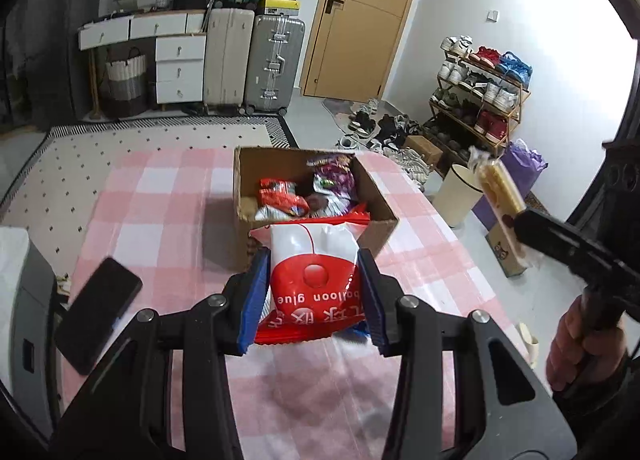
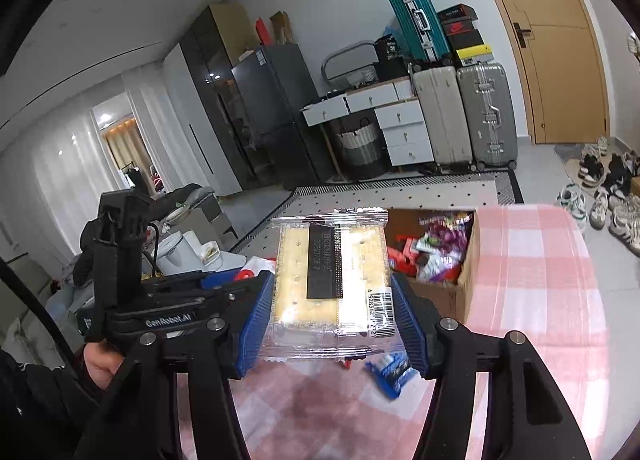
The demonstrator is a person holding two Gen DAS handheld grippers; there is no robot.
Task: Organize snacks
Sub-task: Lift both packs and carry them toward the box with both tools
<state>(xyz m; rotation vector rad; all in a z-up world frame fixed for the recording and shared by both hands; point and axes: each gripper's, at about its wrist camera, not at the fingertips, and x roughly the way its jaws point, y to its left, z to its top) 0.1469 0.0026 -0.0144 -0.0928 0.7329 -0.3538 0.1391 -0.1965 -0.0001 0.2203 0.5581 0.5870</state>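
My left gripper (image 1: 314, 296) is shut on a red and white snack bag (image 1: 314, 280) marked "balloon glue", held just above the pink checked table in front of an open cardboard box (image 1: 378, 236). The box holds several snack packets (image 1: 284, 200). My right gripper (image 2: 332, 320) is shut on a clear-wrapped pack of pale crackers (image 2: 332, 280), held above the table left of the box (image 2: 470, 260). In the left wrist view that cracker pack (image 1: 500, 188) and the right gripper show at the right edge, raised beyond the table. A blue snack packet (image 2: 394, 374) lies on the table under the right gripper.
A black phone (image 1: 98, 308) lies on the table (image 1: 160, 220) at the left. A white bin (image 1: 456, 196) and a shoe rack (image 1: 480, 96) stand on the floor to the right. Suitcases and drawers line the far wall.
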